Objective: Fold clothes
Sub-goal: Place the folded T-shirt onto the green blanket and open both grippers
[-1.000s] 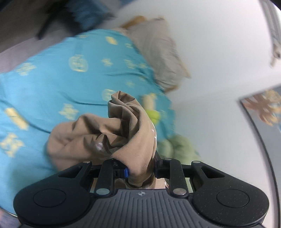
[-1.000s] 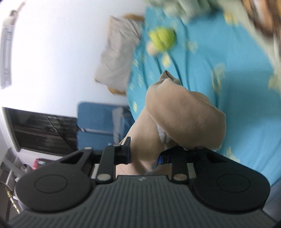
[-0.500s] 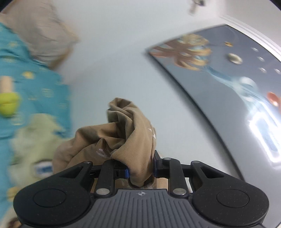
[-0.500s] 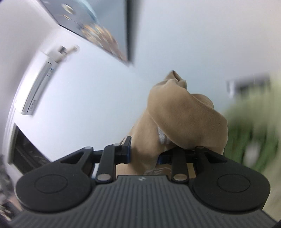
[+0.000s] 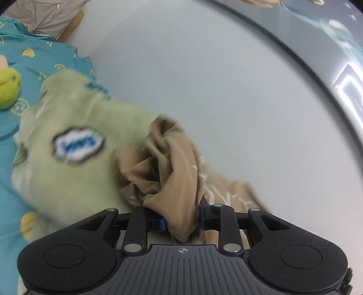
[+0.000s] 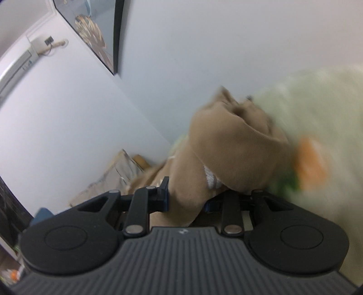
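A tan garment (image 5: 172, 172) is bunched up between the jaws of my left gripper (image 5: 181, 223), which is shut on it. The same tan garment (image 6: 229, 145) is also clamped in my right gripper (image 6: 186, 200), which is shut on it. Both grippers hold it up near the wall. A pale green garment (image 5: 74, 145) with a blue and white logo lies on the bed just left of and behind the tan one; it shows blurred at the right of the right wrist view (image 6: 317, 118).
A teal patterned bedsheet (image 5: 13, 109) covers the bed, with a yellow-green plush toy (image 5: 8, 88) and a grey pillow (image 5: 43, 13) by the white wall (image 5: 215, 79). A framed picture (image 6: 99, 34) and an air conditioner (image 6: 15, 63) hang on the wall.
Both grippers have swung with the tan garment from over the bed towards the wall side. The pale green garment has come close into both views.
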Demonstrator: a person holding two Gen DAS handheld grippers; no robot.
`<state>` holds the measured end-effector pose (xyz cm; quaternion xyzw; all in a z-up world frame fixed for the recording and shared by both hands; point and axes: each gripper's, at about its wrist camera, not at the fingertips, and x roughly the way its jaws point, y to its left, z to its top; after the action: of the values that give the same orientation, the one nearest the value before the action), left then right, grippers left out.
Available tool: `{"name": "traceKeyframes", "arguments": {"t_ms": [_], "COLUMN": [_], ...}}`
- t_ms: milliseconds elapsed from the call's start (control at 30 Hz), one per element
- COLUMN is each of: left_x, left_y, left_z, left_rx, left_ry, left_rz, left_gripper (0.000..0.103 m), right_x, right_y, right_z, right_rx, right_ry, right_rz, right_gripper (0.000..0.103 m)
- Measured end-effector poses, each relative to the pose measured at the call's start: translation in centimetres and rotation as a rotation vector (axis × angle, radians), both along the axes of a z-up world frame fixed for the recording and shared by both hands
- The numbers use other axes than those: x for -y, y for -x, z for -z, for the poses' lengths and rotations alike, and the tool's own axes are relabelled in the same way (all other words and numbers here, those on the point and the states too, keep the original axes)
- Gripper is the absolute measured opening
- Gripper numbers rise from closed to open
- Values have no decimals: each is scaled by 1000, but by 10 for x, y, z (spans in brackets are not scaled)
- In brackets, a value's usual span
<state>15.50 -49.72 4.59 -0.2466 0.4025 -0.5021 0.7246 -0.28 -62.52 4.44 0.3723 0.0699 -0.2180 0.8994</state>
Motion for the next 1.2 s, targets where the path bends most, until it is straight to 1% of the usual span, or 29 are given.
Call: {"name": "traceKeyframes", "arguments": {"t_ms": [33, 100, 167, 200, 233, 300, 333, 400, 467, 533, 600, 667, 700, 733, 833, 900, 1067, 1200], "left_x": [-3, -8, -12, -14, -18, -31, -37, -50, -64, -79, -95, -112, -121, -129, -151, -163, -190, -201], "left_y": [1, -2, -2, -2, 1, 11, 15, 25, 36, 50, 68, 86, 95, 103, 123, 133, 165, 178], "left_z": [5, 9, -1, -6, -14, -33, -43, -62, -83, -107, -123, -138, -145, -148, -147, -139, -118, -100], "left_rx": [13, 54, 110, 139, 169, 230, 260, 321, 384, 451, 500, 546, 569, 591, 651, 683, 739, 762], "left_ry": [-13, -41, -109, -148, -167, -180, -186, -199, -210, -220, -216, -208, -204, -204, -214, -228, -244, -242], "left_rz": [-4, -15, -43, -60, -73, -96, -107, -130, -151, -168, -177, -187, -192, -195, -206, -221, -240, -247], "left_gripper": [36, 42, 61, 80, 88, 90, 95, 100, 102, 103, 103, 103, 103, 103, 103, 103, 103, 103], "right_x": [-5, -10, -11, -8, -7, -13, -18, -31, -47, -66, -86, -106, -115, -124, -155, -171, -195, -209], "right_y": [5, 8, 11, 14, 15, 21, 32, 52, 70, 85, 97, 110, 117, 124, 138, 144, 158, 160], "right_z": [5, 7, 0, -5, -10, -22, -27, -41, -61, -84, -107, -128, -134, -139, -144, -142, -122, -102], "right_rx": [-11, -31, -59, -81, -110, -174, -193, -215, -202, -185, -173, -158, -142, -132, -148, -157, -137, -141], "right_ry": [2, 5, -15, -36, -48, -34, -10, 44, 107, 182, 263, 340, 368, 399, 507, 556, 592, 633], "right_rz": [6, 15, 18, 18, 19, 27, 30, 30, 25, 17, 8, -4, -20, -31, -27, -9, 37, 61], "right_gripper": [31, 34, 36, 37, 38, 38, 38, 38, 38, 38, 38, 58, 88, 103, 103, 103, 103, 103]}}
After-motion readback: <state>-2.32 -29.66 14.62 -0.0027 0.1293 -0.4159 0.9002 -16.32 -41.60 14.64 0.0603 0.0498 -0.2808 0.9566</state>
